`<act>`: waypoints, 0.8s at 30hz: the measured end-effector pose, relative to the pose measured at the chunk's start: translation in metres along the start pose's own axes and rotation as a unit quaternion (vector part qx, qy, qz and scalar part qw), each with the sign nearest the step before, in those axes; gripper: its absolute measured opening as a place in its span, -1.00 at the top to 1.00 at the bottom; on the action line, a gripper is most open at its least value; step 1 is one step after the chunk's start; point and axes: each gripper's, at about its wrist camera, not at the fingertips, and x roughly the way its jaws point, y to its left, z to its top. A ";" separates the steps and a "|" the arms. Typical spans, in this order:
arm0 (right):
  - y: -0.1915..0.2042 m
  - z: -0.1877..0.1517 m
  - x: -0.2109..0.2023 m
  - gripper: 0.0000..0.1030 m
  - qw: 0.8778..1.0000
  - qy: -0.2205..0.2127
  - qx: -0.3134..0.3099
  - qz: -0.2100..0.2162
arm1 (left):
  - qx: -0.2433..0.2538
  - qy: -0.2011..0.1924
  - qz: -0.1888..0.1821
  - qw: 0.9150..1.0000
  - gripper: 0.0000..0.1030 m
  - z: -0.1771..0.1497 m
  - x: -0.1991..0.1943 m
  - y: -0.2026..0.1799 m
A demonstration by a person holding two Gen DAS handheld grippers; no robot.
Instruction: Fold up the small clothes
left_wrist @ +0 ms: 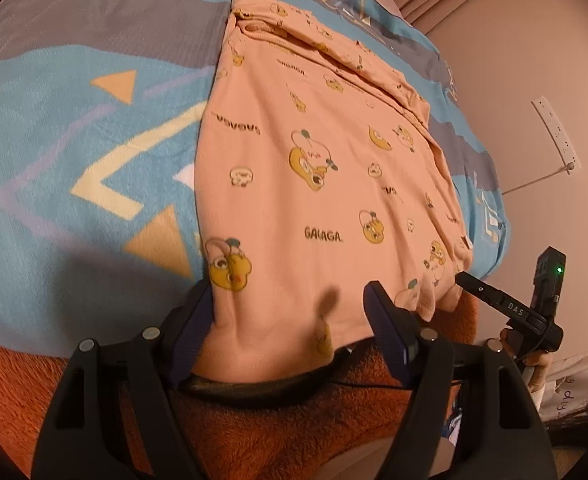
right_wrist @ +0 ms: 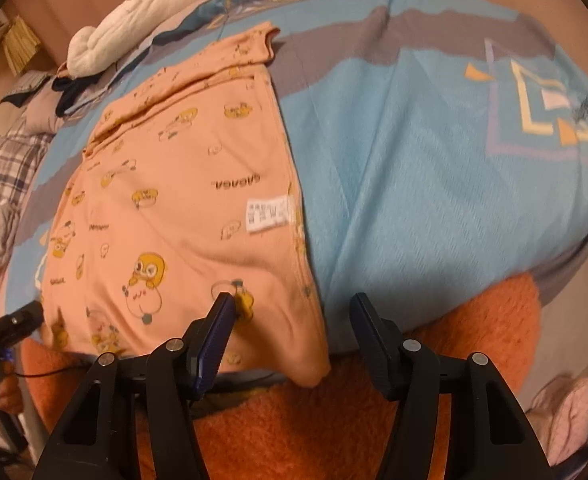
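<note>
A small pink garment point(left_wrist: 314, 168) printed with yellow cartoon ducks and "GAGAGA" lies flat on a blue patterned blanket, its sides folded in. It also shows in the right wrist view point(right_wrist: 181, 208) with a white care label point(right_wrist: 269, 214). My left gripper point(left_wrist: 289, 316) is open, its fingers astride the garment's near hem at the bed edge. My right gripper point(right_wrist: 291, 324) is open, its fingers astride the near right corner of the hem. Neither grips the cloth. The right gripper's body point(left_wrist: 534, 304) shows at the right of the left wrist view.
The blue blanket point(right_wrist: 434, 160) covers the bed over an orange fleece layer point(right_wrist: 314, 432). A white plush point(right_wrist: 133, 24) and plaid clothes point(right_wrist: 9, 160) lie at the far left. A wall with a power strip point(left_wrist: 556, 128) is at the right.
</note>
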 end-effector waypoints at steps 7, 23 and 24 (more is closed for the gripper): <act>0.002 -0.007 0.001 0.04 1.000 0.012 -0.006 0.009 | -0.005 0.007 0.013 1.000 -0.15 -0.004 -0.001 0.003; 0.024 0.020 -0.019 0.85 0.992 -0.008 -0.051 0.116 | 0.038 -0.025 0.008 0.999 0.90 0.023 -0.020 -0.022; 0.025 0.027 -0.024 0.85 0.990 -0.018 -0.050 0.132 | 0.035 -0.037 -0.002 0.999 0.90 0.030 -0.024 -0.022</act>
